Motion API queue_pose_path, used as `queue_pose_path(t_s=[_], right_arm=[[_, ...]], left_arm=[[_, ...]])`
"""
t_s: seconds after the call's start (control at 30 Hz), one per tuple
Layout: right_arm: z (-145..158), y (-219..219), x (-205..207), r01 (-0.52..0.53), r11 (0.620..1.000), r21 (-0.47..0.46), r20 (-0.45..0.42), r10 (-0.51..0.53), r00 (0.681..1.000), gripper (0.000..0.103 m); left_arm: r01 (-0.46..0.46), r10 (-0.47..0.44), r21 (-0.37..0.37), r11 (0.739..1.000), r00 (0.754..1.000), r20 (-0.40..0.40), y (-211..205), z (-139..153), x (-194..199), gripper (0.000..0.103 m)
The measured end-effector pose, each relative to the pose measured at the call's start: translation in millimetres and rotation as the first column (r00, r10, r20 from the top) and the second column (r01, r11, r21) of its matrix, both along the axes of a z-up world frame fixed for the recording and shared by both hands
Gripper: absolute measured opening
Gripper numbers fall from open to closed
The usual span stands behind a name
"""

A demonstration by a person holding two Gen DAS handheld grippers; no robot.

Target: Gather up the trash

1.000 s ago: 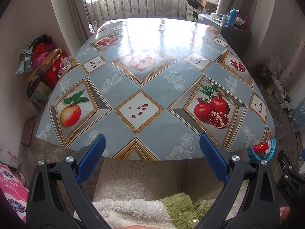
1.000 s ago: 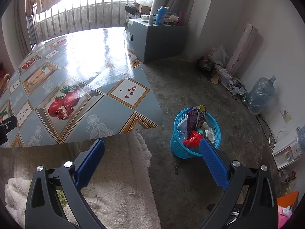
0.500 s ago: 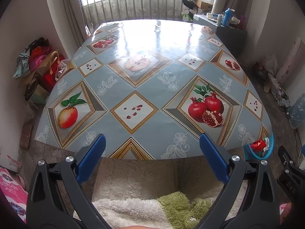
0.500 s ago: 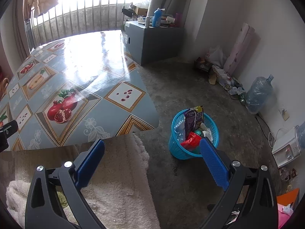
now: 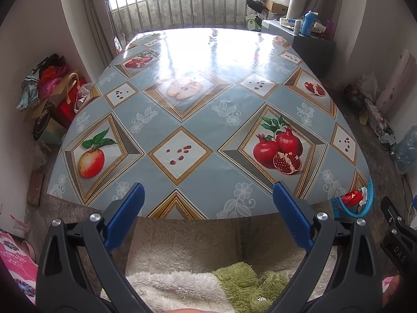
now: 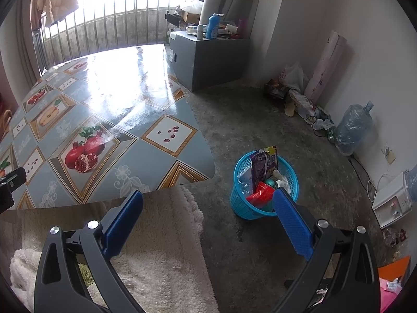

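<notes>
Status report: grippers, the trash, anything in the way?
Left gripper open, empty. Right gripper open, empty. Trash sits in blue basket on floor beside table. Nothing visible blocking the basket.

stood upright on the concrete floor just beside the table's near corner: a blue plastic mesh basket [image 6: 263, 198], round, open-topped, filled above the rim. held a purple snack bag [image 6: 262, 167] standing on end, a crumpled red wrapper [image 6: 262, 194] at the front, white crumpled paper [image 6: 281, 180] to the right, a clear plastic bottle at the left wall.
</notes>
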State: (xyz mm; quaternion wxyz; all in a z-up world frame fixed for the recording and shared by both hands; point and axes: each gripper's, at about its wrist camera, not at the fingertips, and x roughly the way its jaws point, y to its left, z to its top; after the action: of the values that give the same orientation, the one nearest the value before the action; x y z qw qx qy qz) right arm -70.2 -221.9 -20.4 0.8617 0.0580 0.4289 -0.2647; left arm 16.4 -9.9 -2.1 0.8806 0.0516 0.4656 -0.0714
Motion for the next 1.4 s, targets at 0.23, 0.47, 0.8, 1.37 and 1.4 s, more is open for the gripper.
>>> queue_pose_path(t_s=[0.23,0.47,0.8,1.37,1.4], right_arm=[[2.0,0.9,0.1,-0.001,1.000,0.000,0.007,0.001,1.000,0.097],[3.8,2.9,0.3,-0.004,1.000,0.001,0.013,0.004,1.000,0.097],[4.0,4.1,0.8,-0.005,1.000,0.001,0.016,0.005,1.000,0.097],[4.7,5.2,0.9,-0.009,1.000,-0.002,0.018,0.009,1.000,0.097],[4.9,5.4,1.1,-0.010,1.000,-0.002,0.019,0.010,1.000,0.097]], left_arm=[[0.001,-0.001,0.000,1.000,1.000,0.001,-0.5,0.8,0.8,0.094],[0.002,-0.002,0.001,1.000,1.000,0.000,-0.4,0.9,1.2,0.094],[0.002,-0.002,0.001,1.000,1.000,0.001,-0.7,0.8,0.7,0.094],[0.004,-0.004,0.000,1.000,1.000,-0.001,-1.7,1.6,1.0,0.094],[0.004,-0.004,0.001,1.000,1.000,-0.001,-1.6,1.5,1.0,0.094]])
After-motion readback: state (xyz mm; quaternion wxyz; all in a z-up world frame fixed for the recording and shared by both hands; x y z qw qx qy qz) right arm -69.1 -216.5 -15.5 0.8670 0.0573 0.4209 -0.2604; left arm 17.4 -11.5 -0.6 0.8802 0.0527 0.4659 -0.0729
